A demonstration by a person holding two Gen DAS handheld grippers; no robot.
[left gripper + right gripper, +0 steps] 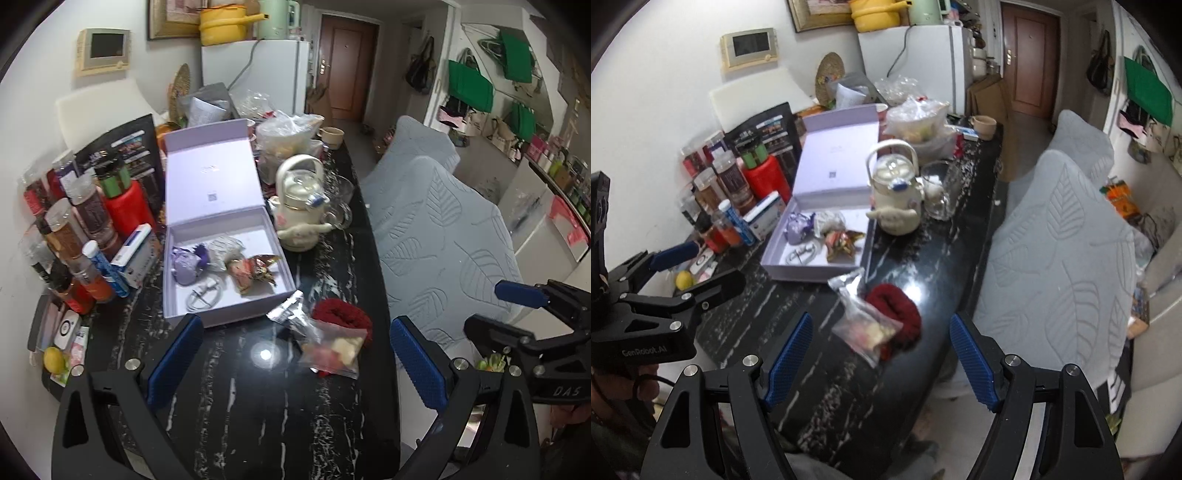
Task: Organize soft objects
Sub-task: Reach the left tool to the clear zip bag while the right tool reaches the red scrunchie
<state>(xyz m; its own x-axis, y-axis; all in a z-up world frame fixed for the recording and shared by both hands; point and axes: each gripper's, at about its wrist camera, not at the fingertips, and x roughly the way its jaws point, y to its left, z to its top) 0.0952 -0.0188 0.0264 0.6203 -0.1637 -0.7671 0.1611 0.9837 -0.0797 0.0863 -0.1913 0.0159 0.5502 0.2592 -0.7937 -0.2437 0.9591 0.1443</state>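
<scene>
Red knit piece (895, 314) lies on black marble table (258, 406) at box's 5 o'clock, clear snack bag (866, 330) overlapping it. Lavender box (225, 254) lies open, we judge as destination. We hold left gripper (291, 354) and right gripper (879, 354) wide, empty, framing the pair for pickup.

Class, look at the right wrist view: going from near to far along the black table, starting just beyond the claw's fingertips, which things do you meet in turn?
Clear snack bag → red knitted item → open lilac box → cream teapot → tan cup.
</scene>
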